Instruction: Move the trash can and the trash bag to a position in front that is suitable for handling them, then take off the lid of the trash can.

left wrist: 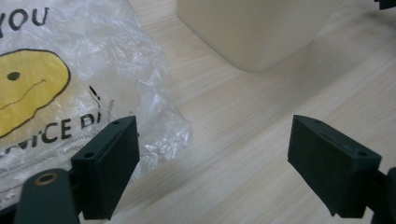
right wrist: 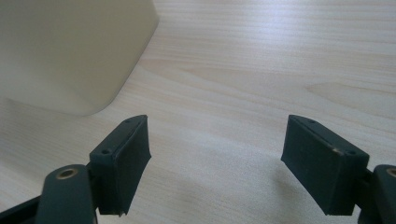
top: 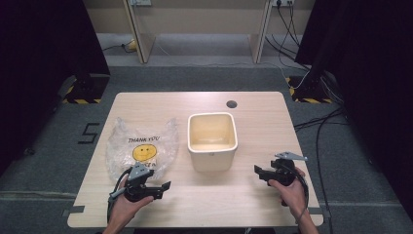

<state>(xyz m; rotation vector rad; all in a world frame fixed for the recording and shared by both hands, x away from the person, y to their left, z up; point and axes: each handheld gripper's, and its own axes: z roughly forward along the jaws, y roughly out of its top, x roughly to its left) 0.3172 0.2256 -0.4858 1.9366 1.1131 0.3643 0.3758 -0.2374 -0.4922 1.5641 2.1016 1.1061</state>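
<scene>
Grippers poised, nothing picked up yet.
Left gripper (top: 163, 189) hangs spread wide at the near right edge of the crumpled plastic bag (top: 141, 146), which lies flat on the table (top: 263, 112) left of the empty tub (top: 212, 140); right gripper (top: 257, 171) is also spread, near the tub's right. All the work seems ahead. The bag's far print is cut off in the left gripper view, its contents unclear.

A lab-like recording room: black curtains (top: 44, 39), hazard-striped stand bases (top: 80, 100), loose cables (top: 316, 122) (grey carpet underfoot).
</scene>
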